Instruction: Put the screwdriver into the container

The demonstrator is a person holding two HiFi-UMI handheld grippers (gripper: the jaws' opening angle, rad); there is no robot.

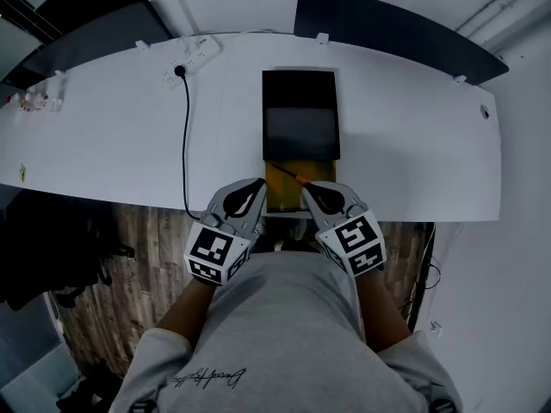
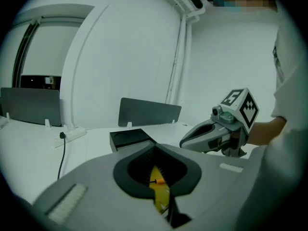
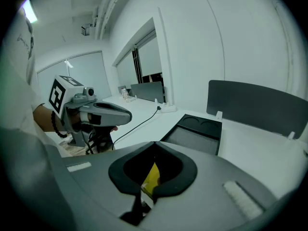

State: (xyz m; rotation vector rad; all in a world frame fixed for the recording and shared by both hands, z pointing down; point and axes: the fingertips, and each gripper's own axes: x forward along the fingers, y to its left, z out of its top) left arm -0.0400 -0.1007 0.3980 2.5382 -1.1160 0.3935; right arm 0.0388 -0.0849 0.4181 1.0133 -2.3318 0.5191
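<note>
The screwdriver [image 1: 293,176], with a thin dark shaft and an orange handle, lies on a yellow pad [image 1: 281,198] at the table's front edge. Just beyond the pad stands the black container [image 1: 299,83], a rectangular tray. My left gripper [image 1: 256,186] hangs at the pad's left side with its jaws together and nothing in them. My right gripper [image 1: 308,189] is at the pad's right side, shut, its tip close to the orange handle; whether they touch I cannot tell. Through the left gripper's [image 2: 171,216] jaw window I see the screwdriver [image 2: 157,181]. The right gripper [image 3: 140,211] shows only yellow there.
The white table [image 1: 413,144] carries a power strip [image 1: 191,60] at the back left, with a black cable [image 1: 185,144] running to the front edge. Dark divider panels [image 1: 396,33] stand along the far edge. Wooden floor [image 1: 146,248] lies below.
</note>
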